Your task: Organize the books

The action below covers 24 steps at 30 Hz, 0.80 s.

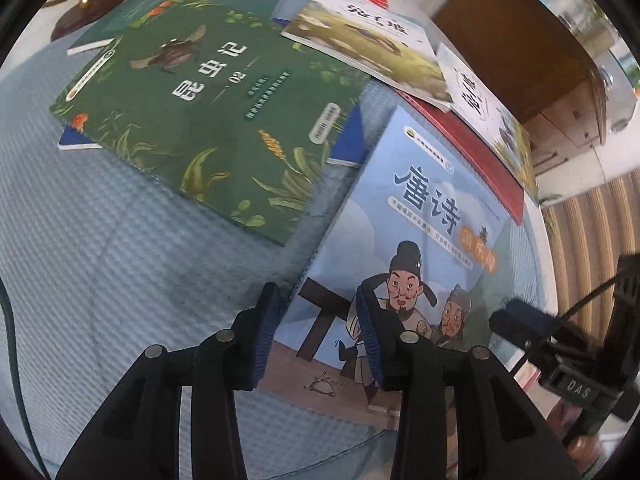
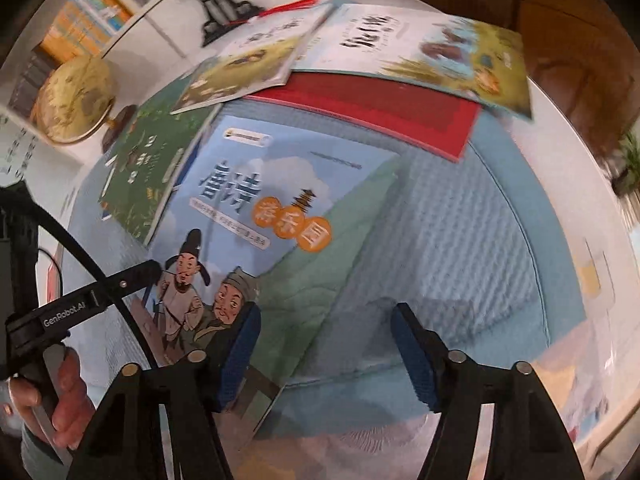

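Lying flat, blue poetry book (image 1: 404,248) angles diagonally, seemingly title-end away

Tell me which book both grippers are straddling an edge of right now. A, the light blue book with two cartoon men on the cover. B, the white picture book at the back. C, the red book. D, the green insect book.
A: the left gripper sits over the left edge of the light blue book, and the right gripper sits over its right edge, both open, while the green book and red book lie farther back.
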Tool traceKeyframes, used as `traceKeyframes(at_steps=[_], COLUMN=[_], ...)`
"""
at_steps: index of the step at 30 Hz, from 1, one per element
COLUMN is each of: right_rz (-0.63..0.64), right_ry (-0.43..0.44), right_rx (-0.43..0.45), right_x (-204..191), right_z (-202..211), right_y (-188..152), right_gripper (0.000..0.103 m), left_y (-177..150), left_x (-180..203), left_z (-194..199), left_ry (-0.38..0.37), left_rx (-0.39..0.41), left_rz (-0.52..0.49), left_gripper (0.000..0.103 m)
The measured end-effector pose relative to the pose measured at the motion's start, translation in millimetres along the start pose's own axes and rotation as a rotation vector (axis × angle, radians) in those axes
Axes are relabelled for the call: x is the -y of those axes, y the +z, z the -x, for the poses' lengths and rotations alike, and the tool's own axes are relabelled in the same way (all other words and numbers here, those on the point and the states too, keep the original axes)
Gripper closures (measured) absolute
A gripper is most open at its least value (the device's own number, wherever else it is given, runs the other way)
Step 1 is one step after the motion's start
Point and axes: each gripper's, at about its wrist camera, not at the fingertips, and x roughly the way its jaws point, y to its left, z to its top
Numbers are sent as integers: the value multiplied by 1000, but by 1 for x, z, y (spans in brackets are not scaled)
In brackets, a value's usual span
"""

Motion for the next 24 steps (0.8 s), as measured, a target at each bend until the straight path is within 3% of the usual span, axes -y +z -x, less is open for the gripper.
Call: traceKeyframes(at_steps=[3, 7, 9, 11, 14, 17, 19, 22, 24], right_rz=[83, 257, 281, 264, 233, 298, 355, 454, 470], right_ry=[43, 38, 31, 16, 84, 141, 202, 157, 188], right_rx=[-5, 27, 23, -23, -97, -99, -118, -95, -91], right_x=[-4, -9, 1, 20, 48, 50, 41, 32, 33], right_z=[2, 17, 21, 17, 9, 12, 13, 15, 15], right_y=[11, 24, 27, 27, 19, 6, -3, -12, -9], right_gripper=[39, 40, 40, 40, 40, 39, 40, 39, 39], left_y=[-11, -47, -64, -75, -80, -80, -84, -99, -113], left_x=[0, 13, 22, 31, 41, 53, 50, 46, 48], left_z=[2, 3, -2, 2, 1, -3, 0, 16, 30], left_ry=[-122, -196, -193, -131, -64, -6, -30, -88, -155], left_rx=[-26, -40, -29, 39, 75, 94, 105, 166, 212], left_rz=[48, 122, 175, 215, 258, 222, 243, 325, 365], left_gripper=[68, 68, 68, 68, 68, 68, 68, 68, 68])
